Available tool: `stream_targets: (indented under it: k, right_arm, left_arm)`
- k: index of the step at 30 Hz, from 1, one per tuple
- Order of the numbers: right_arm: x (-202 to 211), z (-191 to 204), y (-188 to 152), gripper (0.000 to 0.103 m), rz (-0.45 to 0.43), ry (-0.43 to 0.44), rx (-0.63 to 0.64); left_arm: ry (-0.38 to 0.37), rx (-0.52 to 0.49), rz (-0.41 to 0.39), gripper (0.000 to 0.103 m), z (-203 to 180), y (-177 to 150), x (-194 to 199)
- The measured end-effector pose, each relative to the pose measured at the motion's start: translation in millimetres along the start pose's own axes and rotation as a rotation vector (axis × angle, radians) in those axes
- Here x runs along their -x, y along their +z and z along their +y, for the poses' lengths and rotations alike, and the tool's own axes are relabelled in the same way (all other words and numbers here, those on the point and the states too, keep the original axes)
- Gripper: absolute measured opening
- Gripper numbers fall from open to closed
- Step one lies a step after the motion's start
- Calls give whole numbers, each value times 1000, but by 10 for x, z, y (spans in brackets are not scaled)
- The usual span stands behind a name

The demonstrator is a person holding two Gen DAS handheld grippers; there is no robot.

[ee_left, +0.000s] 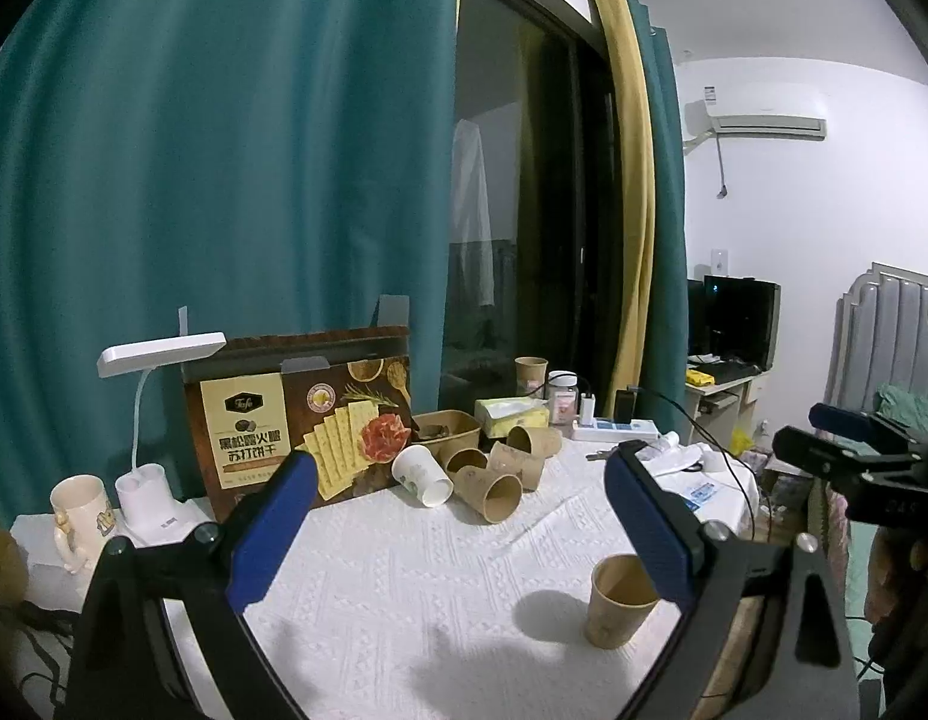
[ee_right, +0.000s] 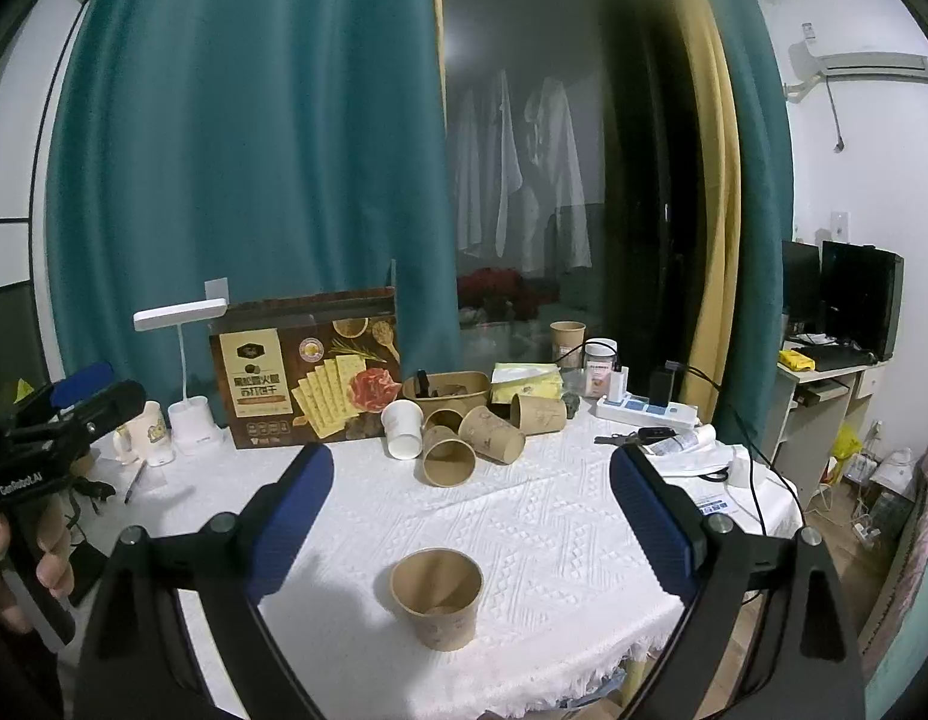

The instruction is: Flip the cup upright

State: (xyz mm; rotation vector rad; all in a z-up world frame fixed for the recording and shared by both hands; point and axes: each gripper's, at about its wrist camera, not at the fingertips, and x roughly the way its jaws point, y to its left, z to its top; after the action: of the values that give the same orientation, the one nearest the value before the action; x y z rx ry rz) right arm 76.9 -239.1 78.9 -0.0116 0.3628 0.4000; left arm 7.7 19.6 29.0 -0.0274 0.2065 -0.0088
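Your right gripper (ee_right: 469, 516) and left gripper (ee_left: 458, 516) both gape empty. One brown paper cup (ee_right: 438, 597) already stands upright near the tablecloth's (ee_right: 523, 516) front edge; a careless sweep toward the tipped cups (ee_right: 446, 463) topples it.

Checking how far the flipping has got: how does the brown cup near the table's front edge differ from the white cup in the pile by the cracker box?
The brown cup stands upright, mouth up; the white cup lies tipped on its side, mouth towards the camera. The brown cup stands alone on the tablecloth; the white cup lies against a cluster of tipped brown cups. Kraft brown versus white. Both look like empty paper cups.
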Motion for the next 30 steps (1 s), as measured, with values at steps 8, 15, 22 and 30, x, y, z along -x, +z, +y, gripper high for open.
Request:
stream_targets:
  k: [8, 15, 22, 30]
  right_arm:
    - [-88, -25, -39, 92, 8, -5, 3]
    - [-90, -30, -35, 92, 9, -4, 4]
    - [-90, -36, -39, 92, 8, -2, 4]
    - [-96, -34, -45, 92, 3, -6, 1]
  left_arm:
    - [-5, 1, 6, 97, -6, -1, -41]
    - [-5, 1, 6, 97, -5, 0, -43]
    - [-6, 0, 4, 97, -17, 8, -46]
    - [-9, 1, 4, 97, -27, 16, -46]
